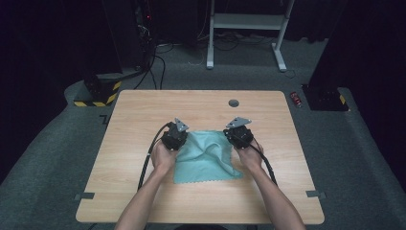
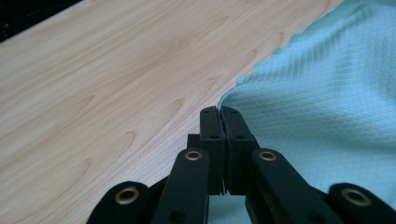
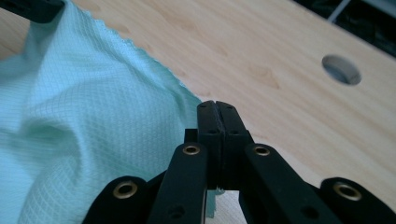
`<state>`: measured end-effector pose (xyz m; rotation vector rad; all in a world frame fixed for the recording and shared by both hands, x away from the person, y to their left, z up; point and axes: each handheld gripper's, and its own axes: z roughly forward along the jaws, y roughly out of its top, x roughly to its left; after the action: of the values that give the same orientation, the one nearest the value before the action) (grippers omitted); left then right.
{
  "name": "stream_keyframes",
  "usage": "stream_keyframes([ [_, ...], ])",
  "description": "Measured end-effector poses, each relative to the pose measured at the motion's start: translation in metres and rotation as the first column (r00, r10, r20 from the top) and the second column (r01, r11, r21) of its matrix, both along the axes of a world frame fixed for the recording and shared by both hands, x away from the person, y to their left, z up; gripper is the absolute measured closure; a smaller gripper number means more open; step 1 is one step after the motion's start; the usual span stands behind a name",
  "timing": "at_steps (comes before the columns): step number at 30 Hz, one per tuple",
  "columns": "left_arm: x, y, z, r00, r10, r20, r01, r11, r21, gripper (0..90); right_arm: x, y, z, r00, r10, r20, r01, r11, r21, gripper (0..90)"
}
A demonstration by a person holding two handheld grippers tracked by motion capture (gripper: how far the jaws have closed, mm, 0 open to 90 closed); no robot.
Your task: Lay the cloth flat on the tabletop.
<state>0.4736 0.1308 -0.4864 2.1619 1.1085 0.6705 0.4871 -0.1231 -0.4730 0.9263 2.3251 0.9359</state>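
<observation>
A light teal waffle-weave cloth (image 1: 206, 160) lies in the middle of the wooden table (image 1: 139, 124), its near part flat and its far part rumpled and raised. My left gripper (image 1: 175, 138) holds the cloth's far left corner. In the left gripper view the gripper (image 2: 219, 112) has its jaws pressed together right at the corner of the cloth (image 2: 327, 93). My right gripper (image 1: 239, 136) is at the far right corner. In the right gripper view its jaws (image 3: 215, 105) are closed too, with the cloth (image 3: 84, 130) running under and left of them.
A round cable hole (image 1: 233, 103) sits in the table beyond the cloth, also visible ahead of the right gripper (image 3: 342, 69). Bare wood surrounds the cloth on all sides. A red can (image 1: 297, 99) lies on the floor past the right edge.
</observation>
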Motion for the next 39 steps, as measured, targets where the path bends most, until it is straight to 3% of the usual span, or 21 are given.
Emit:
stream_keyframes([
  [3,0.005,0.001,-0.007,0.9992,0.032,-0.023,-0.032,0.9994,-0.010,75.2,0.009,0.000,-0.014,0.9989,-0.039,-0.028,0.038,0.999,-0.023,85.6],
  [5,0.002,0.004,-0.007,0.9989,0.042,-0.020,-0.042,0.9990,-0.015,68.7,0.012,-0.006,-0.017,0.9964,-0.058,-0.063,0.059,0.998,0.014,76.4],
  [8,-0.008,0.015,-0.004,0.9987,0.052,-0.001,-0.052,0.9982,-0.030,64.6,0.006,-0.014,-0.011,0.9968,-0.055,-0.058,0.059,0.996,0.069,73.6],
  [10,-0.010,0.022,-0.004,0.9979,0.056,-0.031,-0.057,0.9979,-0.030,63.4,-0.001,-0.021,-0.004,0.9974,-0.050,-0.052,0.055,0.994,0.099,73.6],
  [12,-0.010,0.028,-0.009,0.9958,0.070,-0.059,-0.073,0.9963,-0.046,63.4,-0.004,-0.026,-0.004,0.9953,-0.062,-0.075,0.070,0.992,0.106,74.2],
  [15,-0.007,0.034,-0.017,0.9909,0.081,-0.107,-0.092,0.9908,-0.099,63.7,-0.002,-0.030,-0.012,0.9898,-0.086,-0.113,0.096,0.992,0.084,74.4],
  [19,-0.006,0.030,-0.024,0.9878,0.072,-0.138,-0.086,0.9920,-0.093,63.7,0.002,-0.032,-0.029,0.9783,-0.115,-0.172,0.129,0.989,0.070,71.7],
  [23,-0.002,0.027,-0.024,0.9852,0.075,-0.154,-0.090,0.9922,-0.087,66.8,0.006,-0.029,-0.038,0.9730,-0.123,-0.195,0.136,0.989,0.054,71.2],
  [28,0.003,0.022,-0.023,0.9843,0.043,-0.171,-0.057,0.9952,-0.080,82.5,0.008,-0.025,-0.037,0.9743,-0.126,-0.187,0.130,0.991,0.009,87.1],
  [32,0.009,0.021,-0.020,0.9804,0.031,-0.195,-0.047,0.9958,-0.079,89.1,0.010,-0.022,-0.036,0.9759,-0.118,-0.184,0.117,0.993,-0.019,90.0],
  [34,0.010,0.022,-0.014,0.9857,0.032,-0.165,-0.046,0.9957,-0.081,89.4,0.010,-0.022,-0.033,0.9792,-0.116,-0.167,0.115,0.993,-0.017,90.0],
  [37,0.013,0.025,-0.004,0.9911,0.034,-0.129,-0.049,0.9926,-0.111,89.5,0.008,-0.024,-0.022,0.9853,-0.114,-0.127,0.118,0.993,0.027,90.0],
  [39,0.017,0.024,0.000,0.9937,0.038,-0.105,-0.049,0.9939,-0.099,89.5,0.008,-0.025,-0.015,0.9874,-0.124,-0.098,0.129,0.991,0.045,90.0],
])
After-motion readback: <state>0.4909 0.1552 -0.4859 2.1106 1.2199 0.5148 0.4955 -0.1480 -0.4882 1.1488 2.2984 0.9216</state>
